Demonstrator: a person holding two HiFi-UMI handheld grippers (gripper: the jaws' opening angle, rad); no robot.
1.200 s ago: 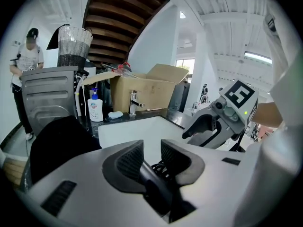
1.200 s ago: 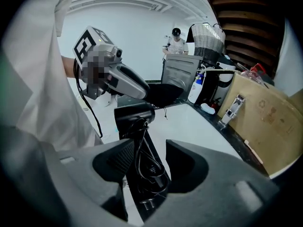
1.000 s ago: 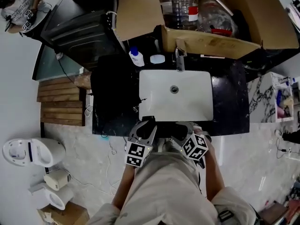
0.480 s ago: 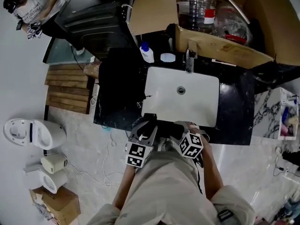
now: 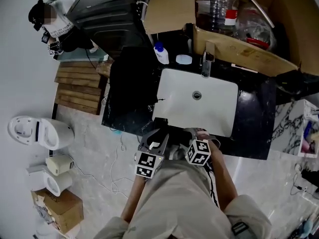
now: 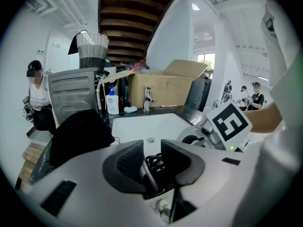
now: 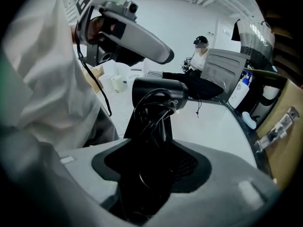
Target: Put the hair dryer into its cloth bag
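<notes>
R gripper (image 7: 151,161) is clamped on the dryer (image 7: 155,96) by its handle, w/ the cord wound round the handle in loops. The handle is the long axis and runs from the jaws away & down toward the sink (image 5: 219,98). The barrel sits crosswise at the far end; can't tell which end is the nozzle. In the head view the dryer is at the counter (image 5: 249,118) front edge, by the sink's front-left corner, btwn the two grippers.

L gripper (image 6: 151,161) is close beside it. Its jaws stand a little apart w/ cord loops and a thin black strip in the gap, and the pads aren't pressing.

Black cloth (image 5: 130,86) lies heaped on the counter's left part, just left of the sink; can't tell if it's the bag.

Open box (image 5: 239,46) along the counter's back edge holds a big clear bottle (image 5: 217,4) and crumpled clear plastic (image 5: 254,26). Soap bottle (image 5: 160,54) stands at the sink's back-left corner.
</notes>
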